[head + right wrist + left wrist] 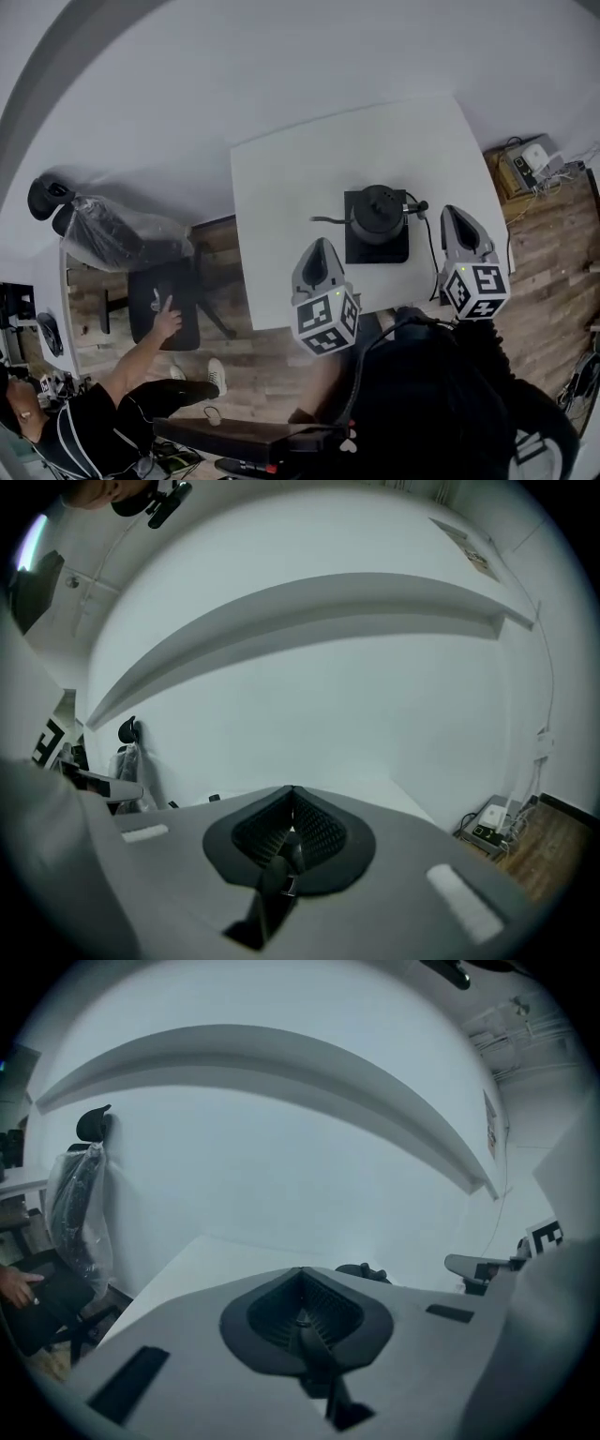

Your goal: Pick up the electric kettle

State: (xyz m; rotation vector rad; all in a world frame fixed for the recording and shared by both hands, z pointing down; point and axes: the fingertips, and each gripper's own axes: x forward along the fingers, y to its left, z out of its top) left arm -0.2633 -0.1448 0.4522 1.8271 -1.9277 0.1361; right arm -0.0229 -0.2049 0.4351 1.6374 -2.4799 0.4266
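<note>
The black electric kettle stands on its square black base on the white table, with its thin spout pointing left. My left gripper hovers over the table's near edge, left of the base and apart from it, with jaws shut and nothing in them. To the right of the base my right gripper is also shut and empty. In the left gripper view only the kettle's lid peeks over the shut left gripper. The right gripper view shows the shut right gripper facing the wall.
A black cable runs from the base over the table's near edge. A plastic-covered office chair stands left of the table. A person at lower left reaches a hand onto a black stool. Boxes and wires lie on the floor right.
</note>
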